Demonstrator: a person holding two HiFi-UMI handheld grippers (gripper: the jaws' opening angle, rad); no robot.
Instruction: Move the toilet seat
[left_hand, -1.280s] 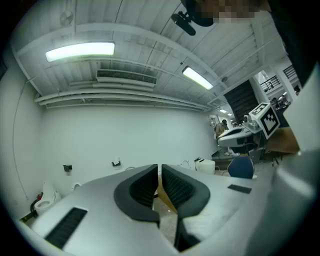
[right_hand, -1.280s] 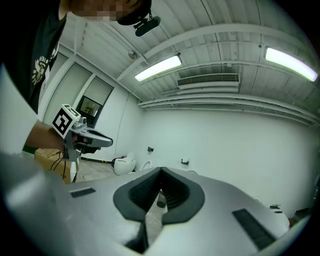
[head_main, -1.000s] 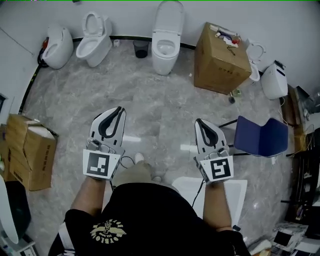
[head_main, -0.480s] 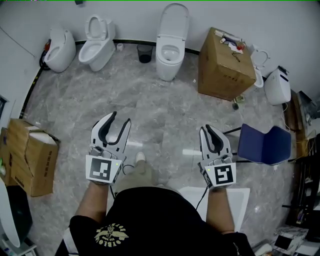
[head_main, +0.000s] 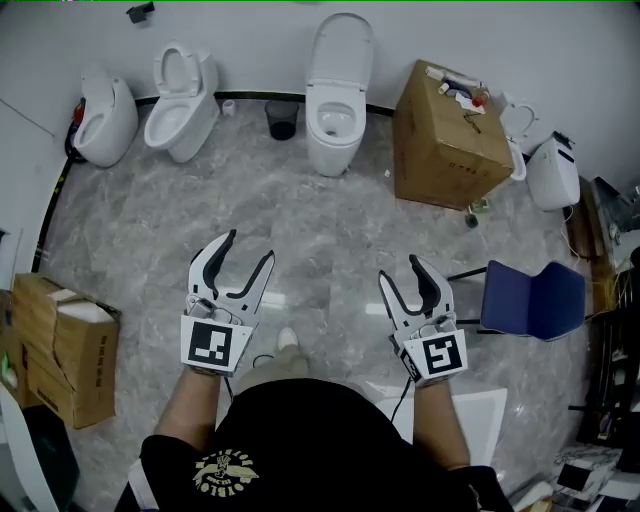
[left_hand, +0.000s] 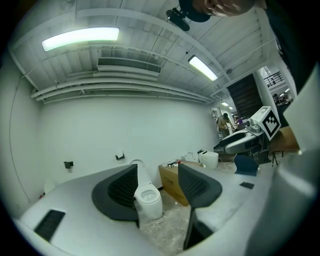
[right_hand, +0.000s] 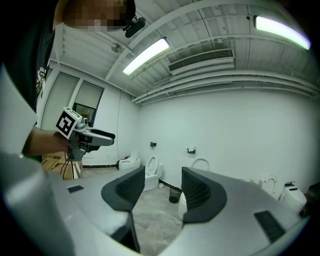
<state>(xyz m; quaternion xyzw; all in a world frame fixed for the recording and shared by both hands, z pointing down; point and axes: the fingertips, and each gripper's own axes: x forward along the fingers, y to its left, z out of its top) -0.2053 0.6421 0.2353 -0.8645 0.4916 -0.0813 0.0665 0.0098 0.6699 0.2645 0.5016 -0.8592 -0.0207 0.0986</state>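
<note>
A white toilet stands against the far wall with its lid raised and its seat down on the bowl. The same toilet shows far off through the gap of the left gripper's jaws. My left gripper and right gripper hover side by side above the marble floor, well short of the toilet. Both pairs of jaws are opening, with nothing between them. The right gripper points at a second toilet with its seat up, further left along the wall.
Two more toilets stand at the left of the wall, and a black bin beside the middle one. A large cardboard box is at its right, a blue chair at right, another box at left.
Both grippers went from shut to wide open, the left one first, then the right. The hands stayed about where they were.
</note>
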